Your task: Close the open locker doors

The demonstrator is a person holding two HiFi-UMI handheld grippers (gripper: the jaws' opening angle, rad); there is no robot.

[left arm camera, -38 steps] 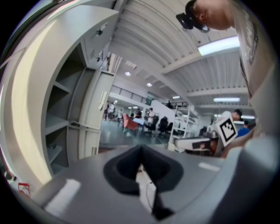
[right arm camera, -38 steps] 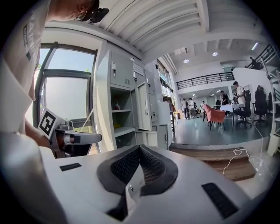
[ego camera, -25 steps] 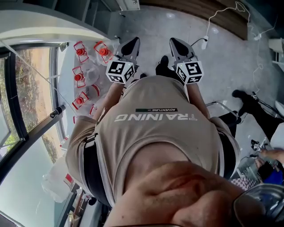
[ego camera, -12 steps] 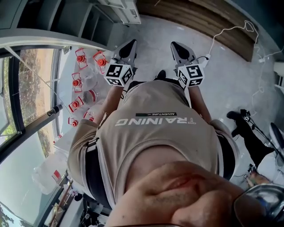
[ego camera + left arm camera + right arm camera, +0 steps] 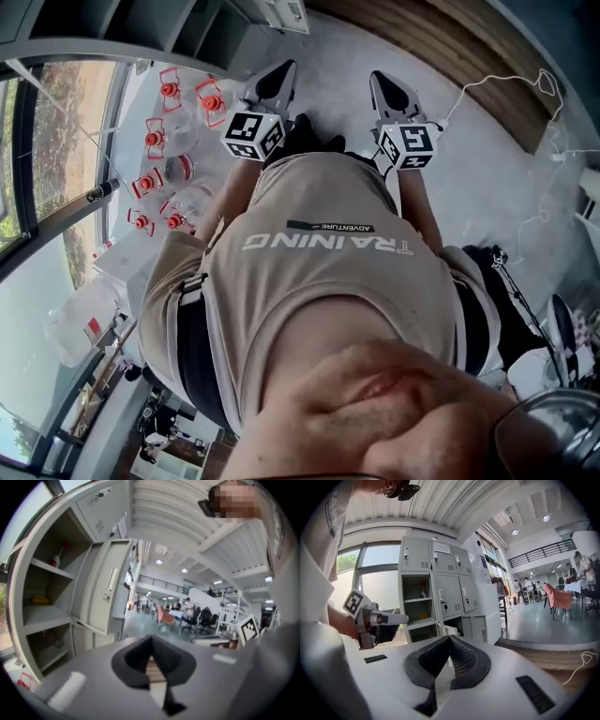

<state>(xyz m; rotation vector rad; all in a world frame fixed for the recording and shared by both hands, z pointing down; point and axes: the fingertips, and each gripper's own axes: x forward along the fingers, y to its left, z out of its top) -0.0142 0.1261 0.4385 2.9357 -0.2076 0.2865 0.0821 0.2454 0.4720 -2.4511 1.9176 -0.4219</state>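
- Crowding the floor at the far left of the head view, clear jugs (image 5: 155, 141) with red caps stand by the window, well apart from both grippers.
- In the left gripper view, the lockers (image 5: 101, 508) rise on the left. One tall compartment stands open, with a bottle (image 5: 56, 559) on an upper shelf and something yellow (image 5: 40, 600) on the shelf below.
- The open door (image 5: 105, 592) of that compartment swings out into the room, and a pale vertical handle (image 5: 111, 579) shows on its face.
- The left gripper (image 5: 151, 639) has its jaws pressed together with nothing between them. It is held up in front of the person's chest, well short of the door.
- The right gripper (image 5: 450, 637) is likewise closed and empty. Its view shows the same lockers from further back, with the open column at the left of the bank and the left gripper beside it.
- The door looks like thin painted sheet metal, so it is probably light, stiff and free on its hinges.
- No grasp seems needed. A closed gripper can push flat on the panel near the handle and free edge, where leverage is best.
- The paint is likely slick, so press square-on. Ease the door home, since a hard shove may bounce it back.
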